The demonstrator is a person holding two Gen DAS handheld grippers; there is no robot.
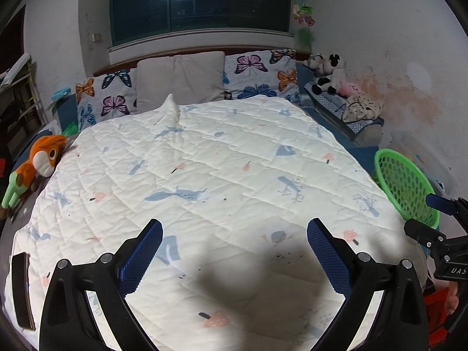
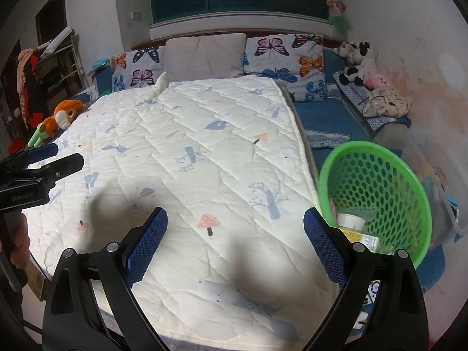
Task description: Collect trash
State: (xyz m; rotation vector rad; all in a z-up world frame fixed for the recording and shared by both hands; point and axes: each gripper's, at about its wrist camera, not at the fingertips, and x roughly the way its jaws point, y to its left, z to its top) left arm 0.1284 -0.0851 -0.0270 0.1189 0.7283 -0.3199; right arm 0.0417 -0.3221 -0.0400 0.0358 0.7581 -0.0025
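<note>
Over the foot of the bed, the left claw [image 1: 235, 259] hangs with its blue pads spread wide and nothing between them; its shadow falls on the white quilt [image 1: 204, 161] below. Beside it, the right claw [image 2: 235, 247] is likewise released and empty, poised above the quilt's right foot corner. Just past that corner, on the blue sheet [image 2: 324, 117] along the bed's right edge, a green mesh basket [image 2: 377, 158] lies tilted toward the claws. Inside it rest a white cup [image 2: 351, 221] and a yellow-and-white packet [image 2: 362, 238]. At the head edge, butterfly pillows [image 1: 263, 74] flank a plain grey pillow [image 1: 181, 80]. An orange plush toy [image 1: 44, 158] lies at the left edge, and black-and-white plush toys [image 1: 324, 73] sit at the right head corner.
</note>
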